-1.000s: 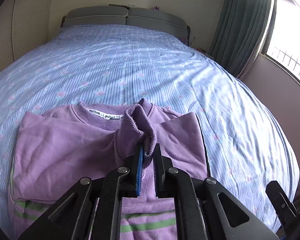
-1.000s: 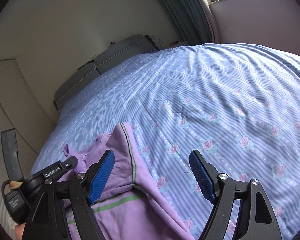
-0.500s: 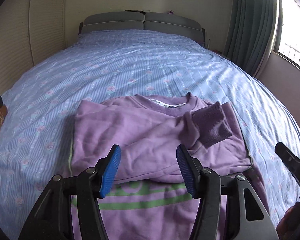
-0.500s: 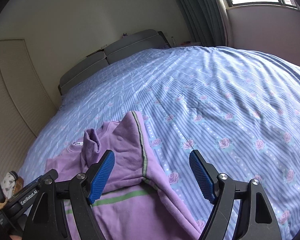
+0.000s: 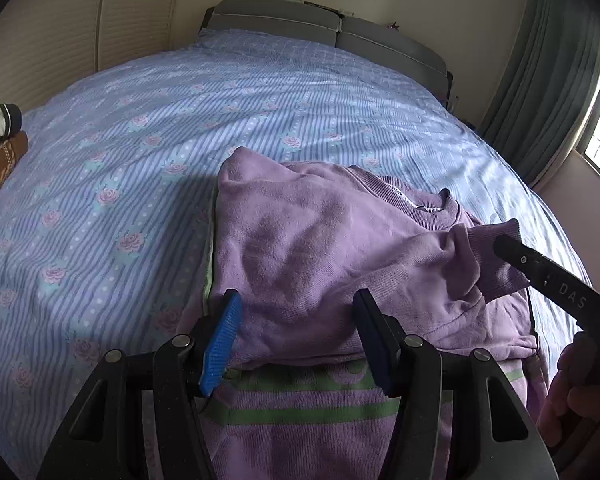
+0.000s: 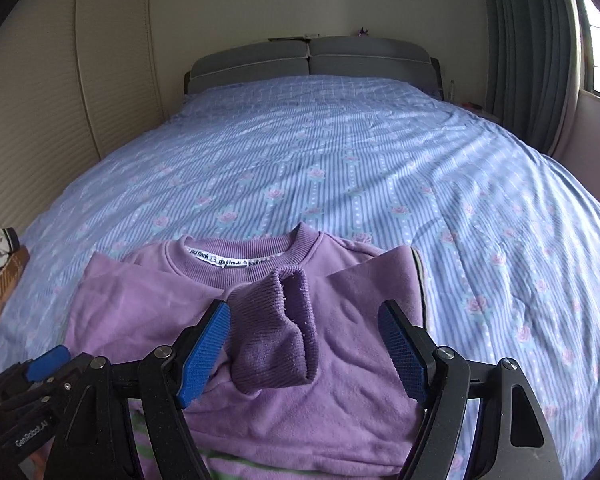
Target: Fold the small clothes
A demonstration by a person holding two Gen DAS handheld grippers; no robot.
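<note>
Sweatshirt: the purple sweatshirt (image 6: 260, 412) lies on the blue flowered bedspread (image 6: 340, 168), sleeves folded in.
Cuff: the ribbed cuff (image 6: 278, 332) sits at 12 o'clock from the right gripper (image 6: 304, 350).
Left gripper (image 5: 296, 340): spread wide, holding nothing.
Right gripper: spread wide, holding nothing.

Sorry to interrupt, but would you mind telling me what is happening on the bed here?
A person is folding a purple sweatshirt on the bed with two handheld grippers. Both sleeves lie folded across its chest, a ribbed cuff on top. The left gripper and the right gripper are open over it, holding nothing.
</note>
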